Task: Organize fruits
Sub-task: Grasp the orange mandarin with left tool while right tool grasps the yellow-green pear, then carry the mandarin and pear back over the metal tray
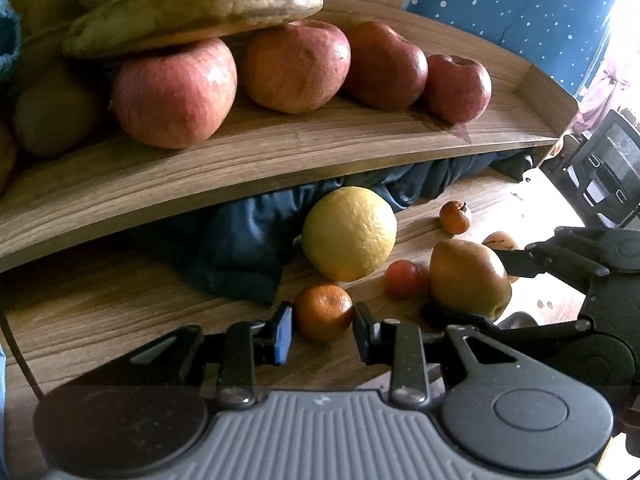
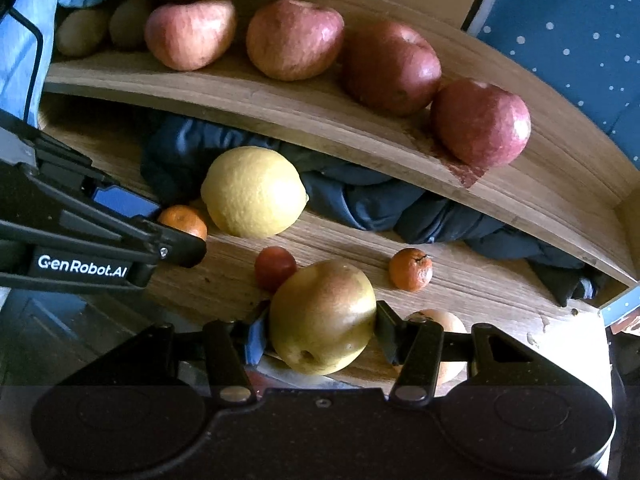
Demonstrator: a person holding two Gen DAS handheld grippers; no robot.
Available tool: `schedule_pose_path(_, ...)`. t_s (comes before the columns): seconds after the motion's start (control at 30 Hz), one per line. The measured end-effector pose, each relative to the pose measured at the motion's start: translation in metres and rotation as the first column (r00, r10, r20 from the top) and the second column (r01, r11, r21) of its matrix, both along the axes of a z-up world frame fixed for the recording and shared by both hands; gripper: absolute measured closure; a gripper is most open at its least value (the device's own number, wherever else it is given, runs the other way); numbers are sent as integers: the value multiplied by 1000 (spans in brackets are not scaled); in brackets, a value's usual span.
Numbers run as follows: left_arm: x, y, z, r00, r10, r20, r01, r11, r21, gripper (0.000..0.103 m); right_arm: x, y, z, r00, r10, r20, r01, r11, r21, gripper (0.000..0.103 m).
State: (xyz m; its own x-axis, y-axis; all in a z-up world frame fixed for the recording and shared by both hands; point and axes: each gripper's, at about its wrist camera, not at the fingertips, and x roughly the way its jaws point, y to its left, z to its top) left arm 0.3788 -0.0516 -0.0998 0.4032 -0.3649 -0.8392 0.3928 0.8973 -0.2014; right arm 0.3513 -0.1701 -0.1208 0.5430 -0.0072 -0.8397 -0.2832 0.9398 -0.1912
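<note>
A small orange mandarin (image 1: 323, 310) sits on the lower wooden board (image 1: 100, 312), and my left gripper (image 1: 323, 326) is shut on it, one pad on each side. My right gripper (image 2: 322, 330) is shut on a yellow-green apple (image 2: 324, 312) near the board's front edge; that apple (image 1: 468, 274) also shows in the left wrist view. Whether either fruit is off the wood I cannot tell. Loose on the board lie a big yellow citrus (image 2: 254, 192), a small red fruit (image 2: 275, 268), a second little mandarin (image 2: 411, 269) and a pale fruit (image 2: 454, 326) half hidden by my right finger.
The upper wooden shelf (image 1: 280, 148) carries several red apples (image 1: 174, 94) in a row, with bananas (image 1: 192, 4) on top at the left. A dark blue cloth (image 2: 380, 200) is bunched under that shelf at the back of the board. The two grippers stand close side by side.
</note>
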Motion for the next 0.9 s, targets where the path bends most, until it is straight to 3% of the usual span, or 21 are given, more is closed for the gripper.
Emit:
schedule_pose_path(0.6,-38,-8,32,997,8,77,-7,1000,-9,68,-45,-11,40,992,-7,128,-5,996,89,48)
schedule_pose_path(0.9,-76,-11,38,997,28,71,-28,1000,-3,68,-90,-19,50,991,6,134,-23,992,121,48)
